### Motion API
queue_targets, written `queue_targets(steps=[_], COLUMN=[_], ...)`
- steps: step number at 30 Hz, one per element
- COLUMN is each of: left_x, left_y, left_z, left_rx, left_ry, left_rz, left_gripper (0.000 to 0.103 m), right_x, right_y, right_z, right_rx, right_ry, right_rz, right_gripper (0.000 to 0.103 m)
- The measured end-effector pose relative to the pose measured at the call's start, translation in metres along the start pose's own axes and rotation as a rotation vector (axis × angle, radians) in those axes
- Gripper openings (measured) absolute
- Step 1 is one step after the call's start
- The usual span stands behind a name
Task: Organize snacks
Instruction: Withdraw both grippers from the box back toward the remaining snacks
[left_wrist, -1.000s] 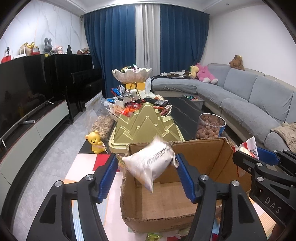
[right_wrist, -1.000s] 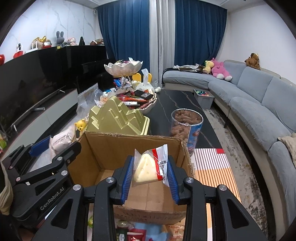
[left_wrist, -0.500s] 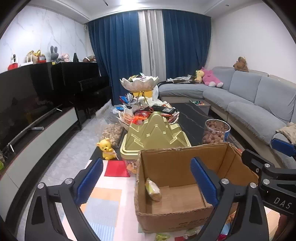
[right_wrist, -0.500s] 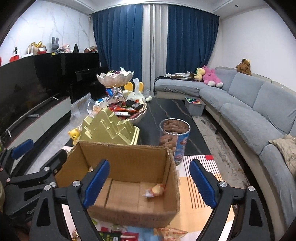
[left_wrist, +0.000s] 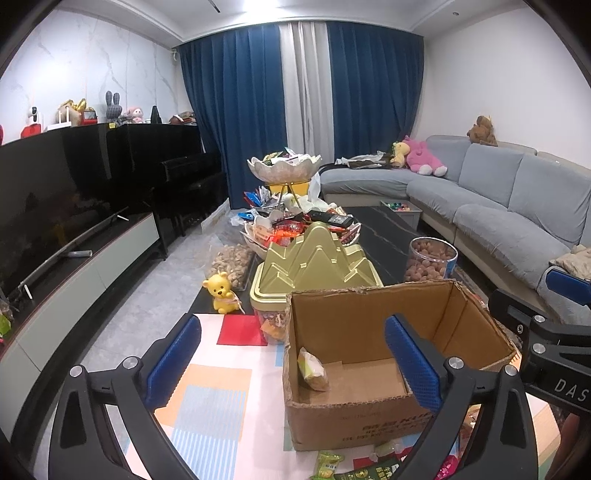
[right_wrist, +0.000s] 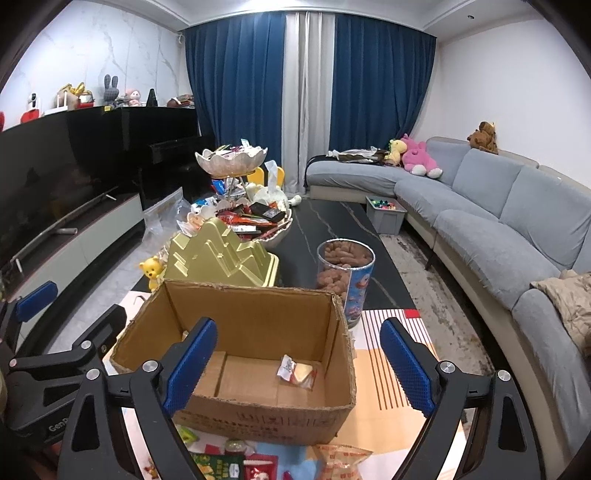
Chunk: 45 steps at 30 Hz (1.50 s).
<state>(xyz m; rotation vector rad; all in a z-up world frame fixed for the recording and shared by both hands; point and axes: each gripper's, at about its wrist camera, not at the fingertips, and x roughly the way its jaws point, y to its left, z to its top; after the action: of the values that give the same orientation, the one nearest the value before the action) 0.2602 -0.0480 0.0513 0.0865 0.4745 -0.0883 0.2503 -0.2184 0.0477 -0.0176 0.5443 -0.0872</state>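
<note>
Crinkly snack packets (right_wrist: 297, 371) lie inside boxy corrugated cardboard box (right_wrist: 258, 413).

White letters "DAS" on the black body of the right gripper (left_wrist: 561, 384); "Gen" on the left gripper (right_wrist: 55, 428) body; red print on the cardboard box (left_wrist: 369, 432) front, illegible

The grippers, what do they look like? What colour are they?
Both look alike. The left gripper and right gripper have chunky black frames with silver bolt heads. Their fingers carry bright blue pads with a bumpy grid texture. Seen from the other camera, the right one shows white letters "DAS" and the left one "GenR". No cables or sleeves show.
</note>
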Motion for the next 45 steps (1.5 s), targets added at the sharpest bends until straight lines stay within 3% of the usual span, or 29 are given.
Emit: queue_targets(steps=[21, 45], left_x=[-0.028, -0.045], left_y=[-0.001, 0.005], left_z=[-0.014, -0.061], left_rx=[0.021, 0.05], left_ry=[0.003, 0.059], left_rz=[-0.013, -0.015], left_gripper=[0.102, 0.102], right_x=[-0.03, -0.037], right_y=[-0.003, 0.0], right_z=[-0.022, -0.067], right_rx=[0.003, -0.014], right_ry=[0.007, 0.07], right_rz=[0.01, 0.023], right_gripper=[0.091, 0.091])
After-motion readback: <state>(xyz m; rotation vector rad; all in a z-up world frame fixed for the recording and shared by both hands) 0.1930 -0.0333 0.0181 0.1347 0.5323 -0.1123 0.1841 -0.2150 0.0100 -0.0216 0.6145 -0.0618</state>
